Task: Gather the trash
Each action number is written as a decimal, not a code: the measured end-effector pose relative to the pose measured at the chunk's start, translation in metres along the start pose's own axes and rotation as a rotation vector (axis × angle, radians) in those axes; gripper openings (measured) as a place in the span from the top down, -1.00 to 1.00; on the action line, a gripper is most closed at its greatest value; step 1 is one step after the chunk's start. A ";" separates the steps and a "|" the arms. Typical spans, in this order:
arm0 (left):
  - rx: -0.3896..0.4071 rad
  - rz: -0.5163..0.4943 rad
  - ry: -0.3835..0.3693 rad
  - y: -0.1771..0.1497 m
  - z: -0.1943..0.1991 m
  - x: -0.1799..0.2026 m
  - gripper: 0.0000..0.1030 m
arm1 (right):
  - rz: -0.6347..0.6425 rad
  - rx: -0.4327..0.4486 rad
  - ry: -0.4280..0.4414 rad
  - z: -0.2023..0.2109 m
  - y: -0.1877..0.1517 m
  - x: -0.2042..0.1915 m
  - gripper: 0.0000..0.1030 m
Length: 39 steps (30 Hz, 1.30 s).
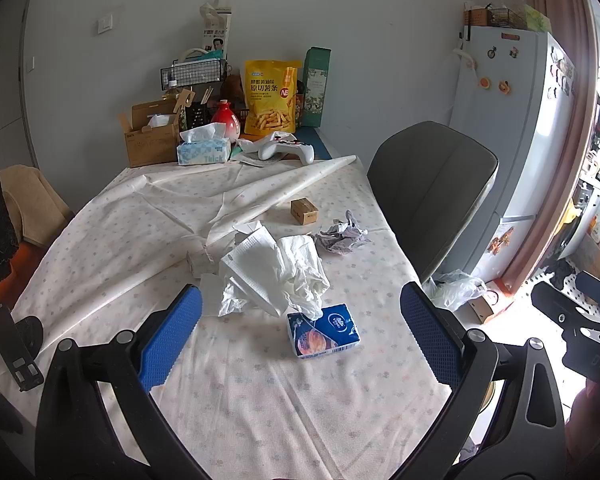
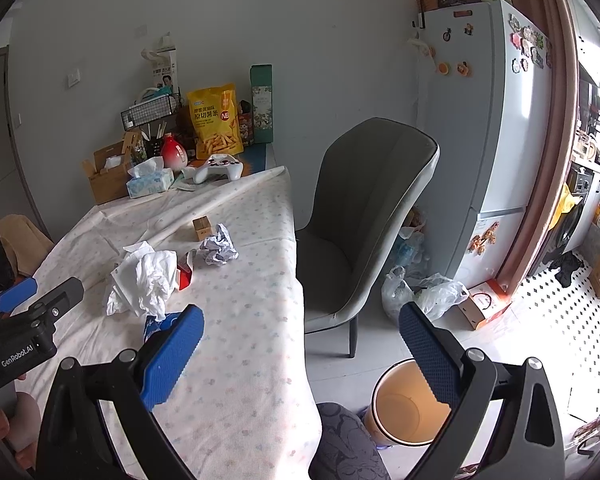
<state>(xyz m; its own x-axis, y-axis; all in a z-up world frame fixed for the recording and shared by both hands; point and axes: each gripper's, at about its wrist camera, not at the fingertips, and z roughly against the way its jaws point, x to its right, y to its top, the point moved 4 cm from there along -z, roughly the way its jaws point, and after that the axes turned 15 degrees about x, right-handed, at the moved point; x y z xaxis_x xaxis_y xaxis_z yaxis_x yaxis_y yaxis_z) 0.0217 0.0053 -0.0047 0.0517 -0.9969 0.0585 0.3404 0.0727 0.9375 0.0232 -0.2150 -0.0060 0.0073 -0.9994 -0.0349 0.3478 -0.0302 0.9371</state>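
Both of your claws are spread wide and hold nothing: the left claw point(image 1: 300, 332) hangs over the near part of the tabletop point(image 1: 260, 400), and the right claw point(image 2: 300, 352) hangs off the tabletop's right edge, above the floor. That split looks deliberate, since the trash sits in one cluster at the middle of the tabletop while the open bin point(image 2: 404, 412) stands on the floor at the near right, just beside your knee and almost under the right claw. Nearest the left claw lies a blue tissue pack point(image 1: 324, 334), touching the crumpled white paper and plastic point(image 1: 276, 272) heaped just beyond it; further right is a grey paper ball point(image 1: 342, 236), and beyond that a small cardboard box point(image 1: 304, 211). A red-and-white scrap point(image 2: 186, 272) shows beside the heap only from the right wrist view. The snack bag point(image 1: 272, 98), tissue box point(image 1: 204, 150) and game controller point(image 1: 286, 148) stand lined up at the far edge against the wall, which suggests they are kept things, not trash. The grey chair point(image 2: 364, 216) crowds the tabletop's right edge, so your carry path to the bin probably runs near you.
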 end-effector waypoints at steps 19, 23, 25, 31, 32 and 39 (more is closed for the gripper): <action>-0.008 0.062 0.056 -0.004 -0.008 -0.052 -0.91 | 0.011 -0.028 0.119 -0.022 -0.002 -0.028 -0.85; -0.022 0.085 0.073 -0.008 -0.016 -0.070 -0.86 | 0.006 -0.055 0.155 -0.035 -0.007 -0.037 -0.83; -0.036 0.104 0.074 -0.012 -0.021 -0.079 -0.79 | 0.003 -0.074 0.177 -0.044 -0.011 -0.043 -0.76; -0.120 0.165 0.076 -0.032 -0.043 -0.101 -0.41 | 0.020 -0.113 0.222 -0.063 -0.020 -0.059 -0.59; -0.142 0.181 0.073 -0.038 -0.049 -0.104 -0.30 | 0.017 -0.122 0.230 -0.067 -0.022 -0.062 -0.55; -0.215 0.216 0.060 -0.065 -0.075 -0.112 -0.09 | 0.027 -0.185 0.296 -0.092 -0.043 -0.086 -0.32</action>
<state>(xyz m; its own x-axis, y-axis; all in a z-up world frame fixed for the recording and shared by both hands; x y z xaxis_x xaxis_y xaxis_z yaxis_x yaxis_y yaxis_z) 0.0639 0.1144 -0.0975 0.1981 -0.9546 0.2224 0.5056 0.2939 0.8112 0.0941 -0.1264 -0.0755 0.2806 -0.9503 -0.1352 0.5077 0.0274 0.8611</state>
